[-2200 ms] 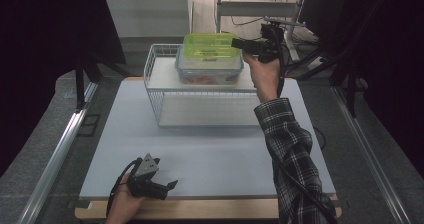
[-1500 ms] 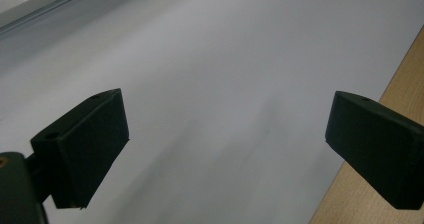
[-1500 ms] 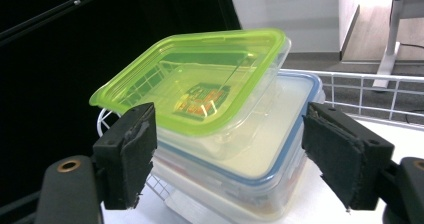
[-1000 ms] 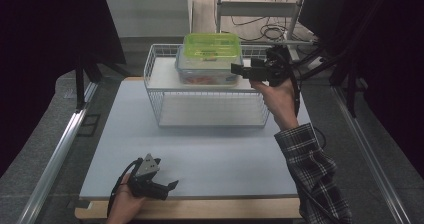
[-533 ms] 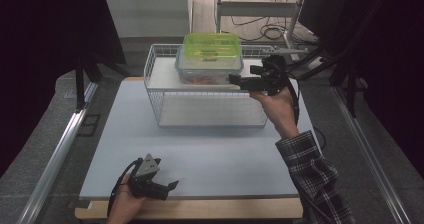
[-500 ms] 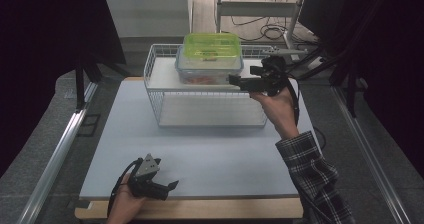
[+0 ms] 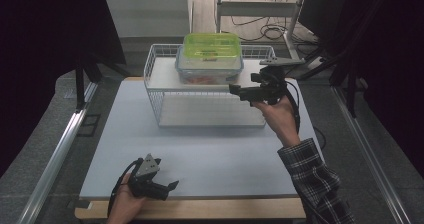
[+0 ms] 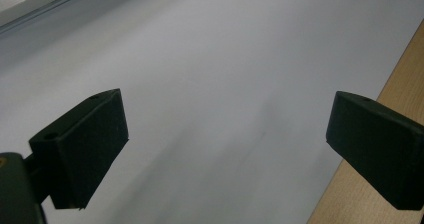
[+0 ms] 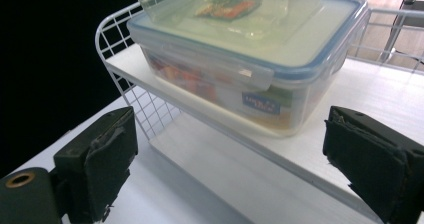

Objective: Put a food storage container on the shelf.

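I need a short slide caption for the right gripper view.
Open right tool facing a clear lidded container on the top shelf of a white wire rack.

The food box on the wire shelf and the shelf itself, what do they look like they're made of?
The food box looks like clear glossy plastic: the contents show through and the lid reflects light. The wire shelf looks like white-coated metal wire in a thin grid; its boards seem matte white, perhaps laminate.

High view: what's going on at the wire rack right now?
A person's right gripper is at the front of the wire rack, jaws open with nothing between them, aimed at the clear food box on the upper shelf. A green-lidded box is stacked on top of it. The left gripper rests open near the table's front edge.
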Motion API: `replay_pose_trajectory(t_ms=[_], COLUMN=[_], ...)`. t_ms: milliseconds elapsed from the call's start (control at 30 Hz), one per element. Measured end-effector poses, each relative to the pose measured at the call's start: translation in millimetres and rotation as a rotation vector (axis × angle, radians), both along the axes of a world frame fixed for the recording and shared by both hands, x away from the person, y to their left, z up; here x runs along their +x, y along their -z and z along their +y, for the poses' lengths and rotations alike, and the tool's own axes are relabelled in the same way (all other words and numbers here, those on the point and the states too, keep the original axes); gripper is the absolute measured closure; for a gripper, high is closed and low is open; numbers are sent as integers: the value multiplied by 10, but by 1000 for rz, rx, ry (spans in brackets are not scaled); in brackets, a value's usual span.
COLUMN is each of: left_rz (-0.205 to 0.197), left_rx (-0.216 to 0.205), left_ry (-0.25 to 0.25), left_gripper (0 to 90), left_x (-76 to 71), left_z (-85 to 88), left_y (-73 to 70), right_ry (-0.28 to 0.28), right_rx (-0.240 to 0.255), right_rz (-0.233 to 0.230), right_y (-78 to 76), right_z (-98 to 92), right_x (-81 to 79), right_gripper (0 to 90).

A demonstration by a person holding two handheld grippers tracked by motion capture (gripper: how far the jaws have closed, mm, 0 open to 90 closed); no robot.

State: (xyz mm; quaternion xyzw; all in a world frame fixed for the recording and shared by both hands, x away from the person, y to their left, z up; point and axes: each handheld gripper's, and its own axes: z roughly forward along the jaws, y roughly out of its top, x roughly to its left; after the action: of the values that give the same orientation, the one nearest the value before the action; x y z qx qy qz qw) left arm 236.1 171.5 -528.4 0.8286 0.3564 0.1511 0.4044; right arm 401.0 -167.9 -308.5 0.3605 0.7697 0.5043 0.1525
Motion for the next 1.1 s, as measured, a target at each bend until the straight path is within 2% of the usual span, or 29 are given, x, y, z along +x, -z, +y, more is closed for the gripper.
replay_pose_trajectory(t_ms=[467, 867, 1100], left_rz=[-2, -2, -1], left_rx=[4, 2, 2], left_ry=[0, 1, 1], left_gripper=[31, 31, 31], left_x=[0, -2, -3], left_z=[1, -4, -3], left_y=[-2, -2, -2], right_ry=[-14, -42, -37], right_rx=[-26, -71, -104], right_rz=[-7, -30, -41], right_y=[248, 437, 550], right_z=[-69, -105, -117], right_x=[-96, -241, -322], right_gripper=[49, 34, 25])
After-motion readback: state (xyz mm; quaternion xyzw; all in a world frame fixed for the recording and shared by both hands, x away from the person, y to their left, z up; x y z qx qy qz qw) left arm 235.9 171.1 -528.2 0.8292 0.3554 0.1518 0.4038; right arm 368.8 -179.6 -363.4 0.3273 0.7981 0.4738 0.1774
